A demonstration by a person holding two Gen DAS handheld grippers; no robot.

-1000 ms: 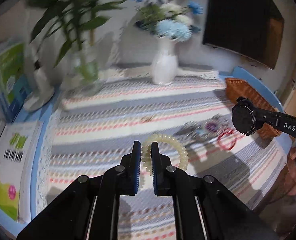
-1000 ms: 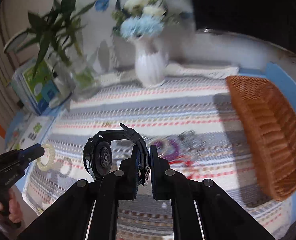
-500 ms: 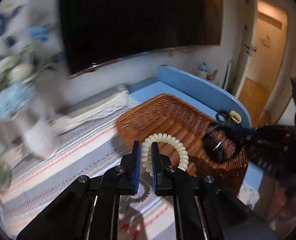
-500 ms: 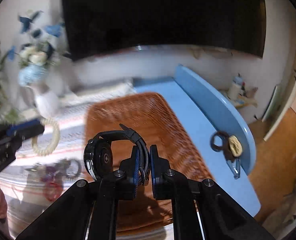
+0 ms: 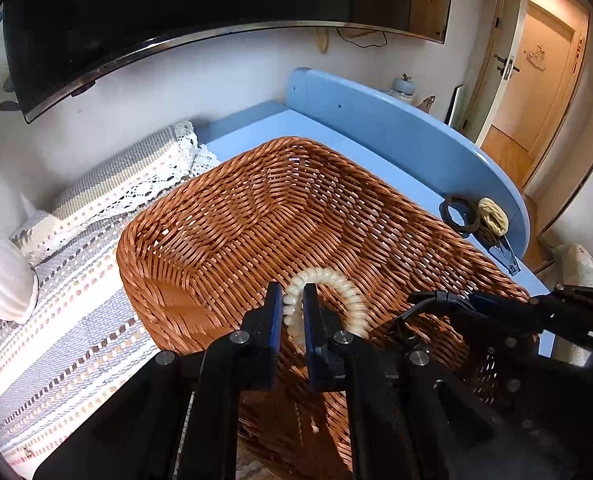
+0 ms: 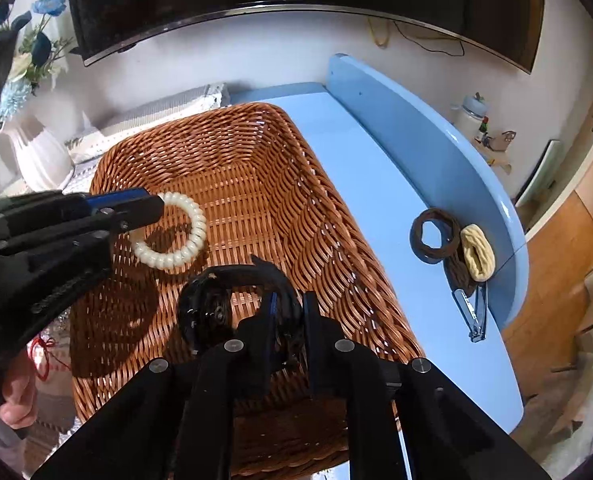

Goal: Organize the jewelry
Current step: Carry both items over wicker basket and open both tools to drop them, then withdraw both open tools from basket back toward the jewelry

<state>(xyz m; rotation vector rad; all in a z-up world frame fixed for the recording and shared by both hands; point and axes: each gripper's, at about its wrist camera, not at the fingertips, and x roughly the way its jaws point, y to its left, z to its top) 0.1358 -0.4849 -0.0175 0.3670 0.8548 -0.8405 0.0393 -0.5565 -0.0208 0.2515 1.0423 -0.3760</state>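
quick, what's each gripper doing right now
left gripper: jaws just easing open, cream coil bracelet between them.
right gripper: jaws just easing open, black watch between them.

Cream coil bracelet (image 5: 328,280) showing, black watch (image 6: 224,300), brown woven basket (image 5: 224,216), blue table (image 6: 376,168), grey-striped cloth (image 5: 76,320)

cream coil bracelet (image 5: 328,300) and black watch (image 6: 232,304) hang above the brown wicker basket (image 6: 256,184).

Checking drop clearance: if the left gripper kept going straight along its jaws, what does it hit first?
Most likely the woven floor of the wicker basket. The left gripper, with the cream spiral bracelet between its jaws, points down into it; nothing else appears in between, though depth is uncertain.
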